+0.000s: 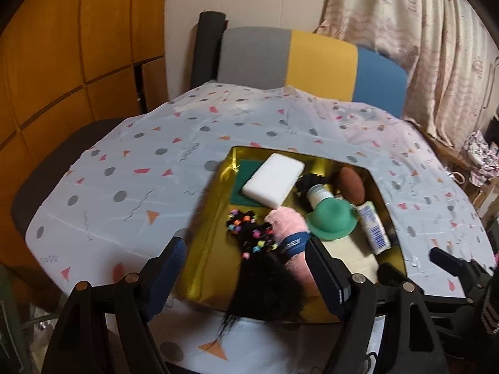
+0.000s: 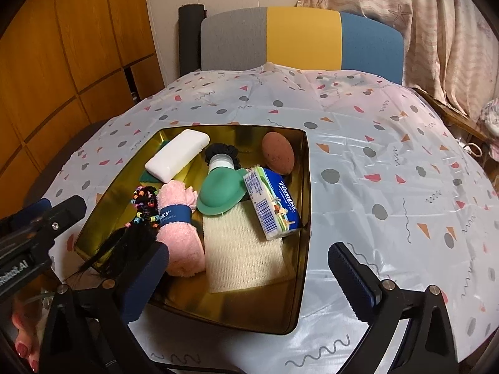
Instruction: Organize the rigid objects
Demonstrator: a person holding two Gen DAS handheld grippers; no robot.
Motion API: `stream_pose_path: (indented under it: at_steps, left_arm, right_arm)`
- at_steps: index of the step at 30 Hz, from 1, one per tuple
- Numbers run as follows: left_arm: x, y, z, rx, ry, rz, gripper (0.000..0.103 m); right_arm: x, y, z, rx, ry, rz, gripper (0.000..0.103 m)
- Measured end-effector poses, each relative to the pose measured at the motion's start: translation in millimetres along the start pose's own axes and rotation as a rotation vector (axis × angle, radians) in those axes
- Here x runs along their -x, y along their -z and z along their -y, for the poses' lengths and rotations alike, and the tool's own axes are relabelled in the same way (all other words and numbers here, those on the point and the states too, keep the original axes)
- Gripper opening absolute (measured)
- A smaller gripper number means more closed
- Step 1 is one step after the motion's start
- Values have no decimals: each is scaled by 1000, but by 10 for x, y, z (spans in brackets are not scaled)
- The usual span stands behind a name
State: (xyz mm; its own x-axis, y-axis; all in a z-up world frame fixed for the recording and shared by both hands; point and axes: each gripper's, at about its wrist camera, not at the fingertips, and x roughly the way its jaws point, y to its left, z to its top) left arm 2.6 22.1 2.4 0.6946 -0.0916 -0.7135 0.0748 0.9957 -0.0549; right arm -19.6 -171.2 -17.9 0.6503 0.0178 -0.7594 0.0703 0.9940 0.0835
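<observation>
A gold tin box (image 2: 304, 168) sits on the table; it also shows in the left wrist view (image 1: 199, 227). It holds a white block (image 2: 177, 155), a green silicone hat-shaped piece (image 2: 220, 194), a brown egg-shaped sponge (image 2: 278, 153), a Tempo tissue pack (image 2: 274, 206), a rolled pink cloth (image 2: 179, 233), a beaded black hair piece (image 2: 142, 215) and a beige cloth (image 2: 243, 252). My left gripper (image 1: 246, 277) is open over the box's near edge, above the hair piece (image 1: 259, 280). My right gripper (image 2: 249, 283) is open, straddling the box's near right corner.
The table wears a white cloth (image 2: 389, 162) with coloured shapes. A chair (image 2: 302, 37) with grey, yellow and blue back stands behind it. A wooden cabinet (image 2: 62, 46) is at left, curtains (image 2: 436, 31) at right.
</observation>
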Motion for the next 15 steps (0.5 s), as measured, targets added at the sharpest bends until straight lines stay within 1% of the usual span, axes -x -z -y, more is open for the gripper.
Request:
stream_pose_path:
  at_steps: [1, 3, 6, 8, 11, 15]
  left_arm:
    - [-3, 11, 2, -4, -15, -9, 79]
    - [-22, 25, 13, -22, -72, -30, 79]
    - [-20, 58, 34, -48, -136, -42, 79]
    - [-7, 65, 34, -53, -122, -51, 79]
    - [15, 62, 9, -30, -88, -63, 79]
    - [13, 40, -8, -11, -99, -66, 78]
  right_arm:
    - [11, -2, -24, 3, 10, -2, 103]
    - [24, -16, -53, 4, 25, -3, 103]
    - [57, -23, -77, -4, 44, 6, 103]
    - [76, -28, -74, -15, 60, 8, 103]
    - [93, -40, -68, -30, 81, 7, 103]
    - [121, -61, -51, -57, 117, 0, 103]
